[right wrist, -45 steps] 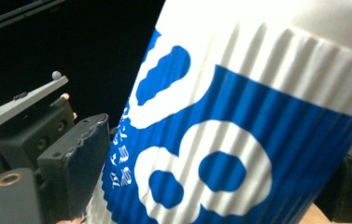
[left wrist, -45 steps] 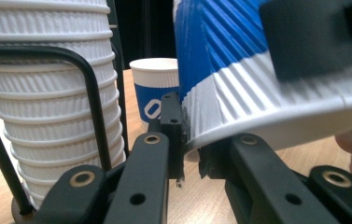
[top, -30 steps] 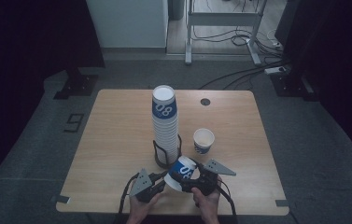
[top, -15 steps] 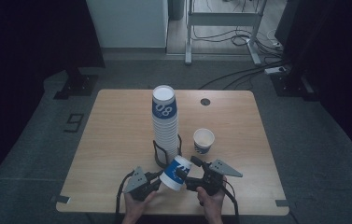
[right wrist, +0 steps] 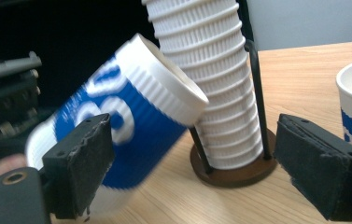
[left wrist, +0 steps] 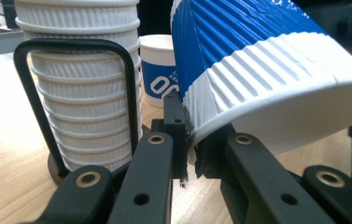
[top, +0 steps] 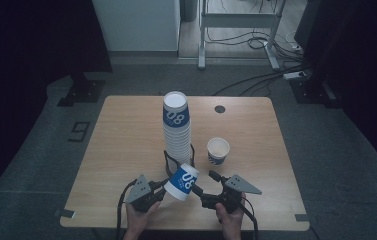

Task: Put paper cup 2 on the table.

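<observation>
A blue and white ribbed paper cup (top: 182, 181) hangs tilted above the table's front edge, base pointing up and away. My left gripper (top: 163, 189) is shut on its rim, with the wall pinched between the pads (left wrist: 190, 140). In the left gripper view the cup (left wrist: 257, 60) looms large. My right gripper (top: 203, 184) is just right of it and open; its jaws have just been closing part way. In the right gripper view (right wrist: 201, 163) the cup (right wrist: 131, 107) lies beyond the left pad and touches neither pad.
A tall stack of matching cups (top: 176, 127) stands in a black wire holder (top: 192, 152) at the table's middle. One upright cup (top: 218, 150) sits to its right. A round hole (top: 219, 108) is near the far edge. Floor cables and a metal frame lie beyond the table.
The held cup has shifted a little left and up with my left gripper. My right gripper has come away from the cup, leaving a gap.
</observation>
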`<action>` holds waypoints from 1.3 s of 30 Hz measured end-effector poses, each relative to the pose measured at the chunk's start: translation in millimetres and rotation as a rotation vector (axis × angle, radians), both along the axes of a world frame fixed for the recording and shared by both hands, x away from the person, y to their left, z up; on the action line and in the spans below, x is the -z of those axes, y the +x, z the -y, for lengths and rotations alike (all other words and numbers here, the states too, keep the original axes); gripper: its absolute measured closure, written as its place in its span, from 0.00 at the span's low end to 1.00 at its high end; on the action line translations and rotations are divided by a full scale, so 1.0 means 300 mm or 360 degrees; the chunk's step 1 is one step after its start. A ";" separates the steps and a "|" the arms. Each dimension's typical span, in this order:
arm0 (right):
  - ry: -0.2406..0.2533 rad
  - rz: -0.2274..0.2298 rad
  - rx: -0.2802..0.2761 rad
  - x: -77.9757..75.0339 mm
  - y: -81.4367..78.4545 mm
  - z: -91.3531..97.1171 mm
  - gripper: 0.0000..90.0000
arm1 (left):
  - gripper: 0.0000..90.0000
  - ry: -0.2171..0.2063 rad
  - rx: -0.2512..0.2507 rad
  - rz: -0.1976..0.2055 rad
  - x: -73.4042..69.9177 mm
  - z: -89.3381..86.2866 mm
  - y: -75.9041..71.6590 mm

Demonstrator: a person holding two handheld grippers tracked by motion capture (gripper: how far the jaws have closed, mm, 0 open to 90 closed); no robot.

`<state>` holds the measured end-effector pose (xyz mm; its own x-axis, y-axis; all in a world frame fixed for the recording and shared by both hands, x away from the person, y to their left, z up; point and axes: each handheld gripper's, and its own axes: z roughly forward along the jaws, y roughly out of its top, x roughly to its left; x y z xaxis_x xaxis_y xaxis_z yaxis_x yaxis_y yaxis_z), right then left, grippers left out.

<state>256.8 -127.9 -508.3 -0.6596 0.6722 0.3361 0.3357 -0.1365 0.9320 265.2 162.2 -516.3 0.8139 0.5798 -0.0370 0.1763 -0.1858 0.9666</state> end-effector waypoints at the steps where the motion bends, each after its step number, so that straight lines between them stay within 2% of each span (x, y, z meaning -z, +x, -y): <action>1: -0.0012 0.0003 0.0008 0.004 0.000 0.000 0.14 | 0.93 -0.0005 0.0006 -0.0005 -0.003 -0.004 0.001; 3: -0.0034 -0.0018 0.0008 0.015 0.003 0.003 0.14 | 0.93 0.0004 0.0009 -0.0010 -0.010 -0.009 0.002; 7: -0.0110 0.0013 0.0009 0.026 0.003 0.007 0.14 | 0.93 0.0024 0.0045 -0.0028 -0.029 -0.015 0.003; 9: -0.0169 0.0028 0.0049 0.032 0.001 0.007 0.14 | 0.93 0.0050 0.0059 -0.0029 -0.040 -0.015 0.002; 11: -0.0239 0.0094 0.0062 0.042 -0.003 0.008 0.14 | 0.93 0.0076 0.0053 -0.0024 -0.047 -0.012 0.002; 14: -0.0307 0.0133 0.0068 0.052 -0.004 0.005 0.14 | 0.93 0.0055 0.0056 -0.0057 -0.056 -0.017 0.007; 18: -0.0388 0.0186 0.0040 0.066 -0.005 -0.007 0.14 | 0.93 0.0120 0.0066 -0.0095 -0.069 -0.010 0.016; 20: -0.0430 0.0220 0.0035 0.073 -0.008 -0.014 0.14 | 0.93 0.0156 0.0090 -0.0091 -0.077 -0.001 0.014; 22: -0.0469 0.0224 0.0024 0.081 -0.009 -0.021 0.14 | 0.93 0.0139 0.0137 -0.0099 -0.083 0.005 0.006; 25: -0.0505 0.0229 0.0038 0.084 -0.010 -0.026 0.14 | 0.93 0.0214 0.0140 -0.0088 -0.088 0.025 -0.004; 28: -0.0540 0.0255 0.0036 0.085 -0.010 -0.028 0.14 | 0.93 0.0246 0.0144 -0.0091 -0.092 0.038 -0.005; 35: -0.0632 0.0304 -0.0017 0.097 -0.015 -0.038 0.14 | 0.93 0.0353 0.0179 -0.0196 -0.109 0.060 0.020; 39: -0.0689 0.0333 0.0011 0.096 -0.018 -0.046 0.14 | 0.93 0.0416 0.0175 -0.0213 -0.124 0.085 0.027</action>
<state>251.4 -114.2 -537.1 -0.6781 0.7259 -0.1150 0.1356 0.2774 0.9511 273.3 136.8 -479.0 0.8703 0.4925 -0.0091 0.2637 -0.4502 0.8531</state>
